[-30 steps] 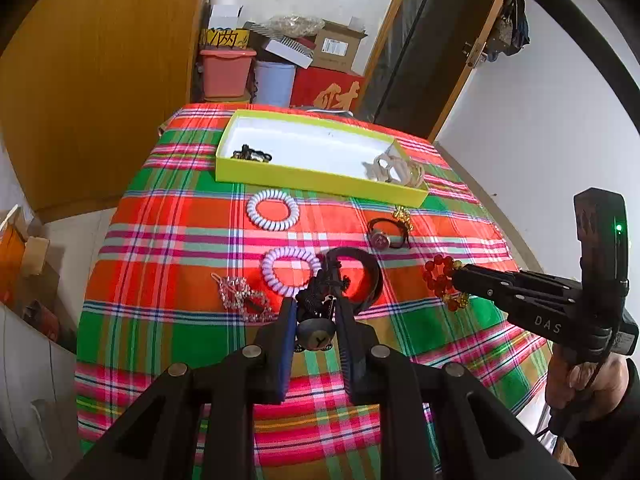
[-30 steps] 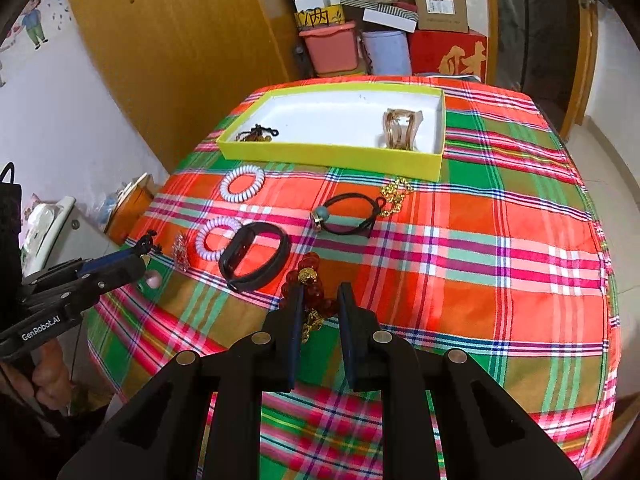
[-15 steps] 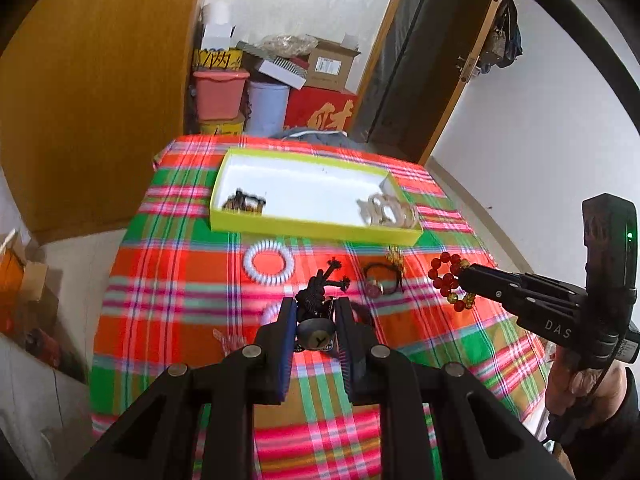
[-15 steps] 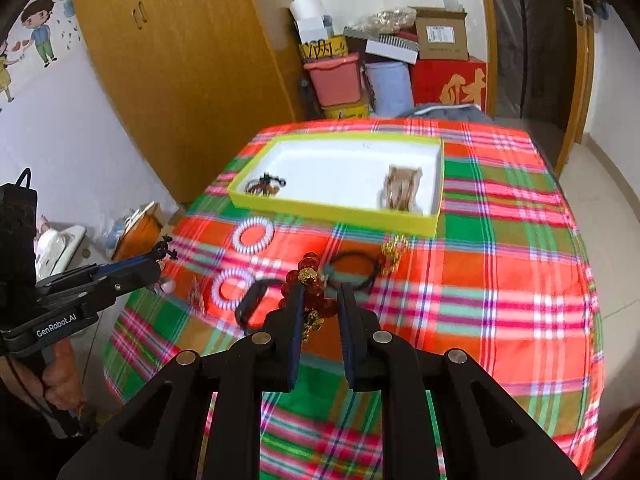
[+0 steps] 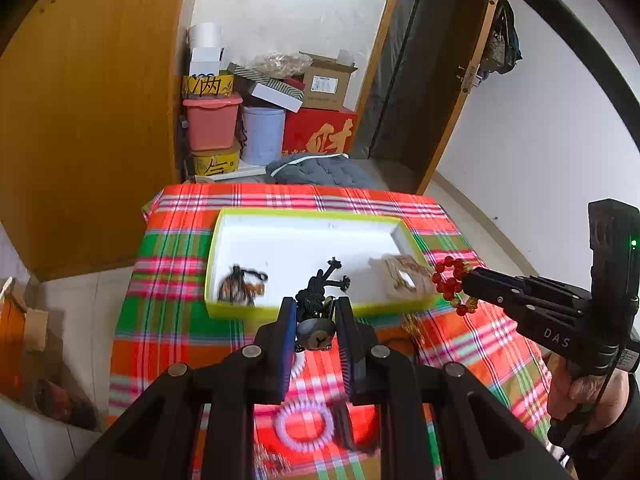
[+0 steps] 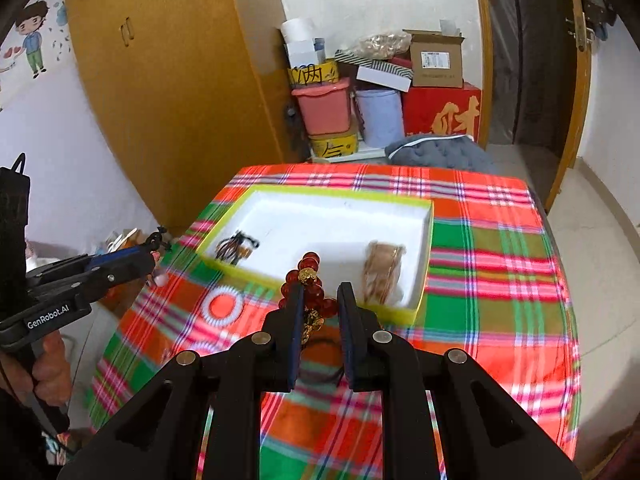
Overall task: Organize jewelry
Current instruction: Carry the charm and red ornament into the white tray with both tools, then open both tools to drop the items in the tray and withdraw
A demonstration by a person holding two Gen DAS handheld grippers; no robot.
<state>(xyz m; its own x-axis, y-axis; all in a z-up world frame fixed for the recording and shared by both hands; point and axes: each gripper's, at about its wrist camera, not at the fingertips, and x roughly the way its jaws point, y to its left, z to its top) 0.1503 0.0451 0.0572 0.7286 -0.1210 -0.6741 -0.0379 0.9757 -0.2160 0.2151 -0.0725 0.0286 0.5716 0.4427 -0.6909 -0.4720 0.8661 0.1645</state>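
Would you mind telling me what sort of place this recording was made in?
Most likely a room in a home, perhaps a bedroom or spare room. A wooden wardrobe stands beside a table with a plaid tablecloth, household boxes and plastic bins are stacked in the corner, and a cartoon wall sticker decorates one wall.

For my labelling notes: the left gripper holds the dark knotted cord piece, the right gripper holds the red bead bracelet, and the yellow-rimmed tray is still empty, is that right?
Not quite: the yellow-rimmed tray is not empty. The right wrist view shows a dark item and a pale gold piece in it. The left gripper does hold the dark knotted cord piece, the right gripper the red bead bracelet.
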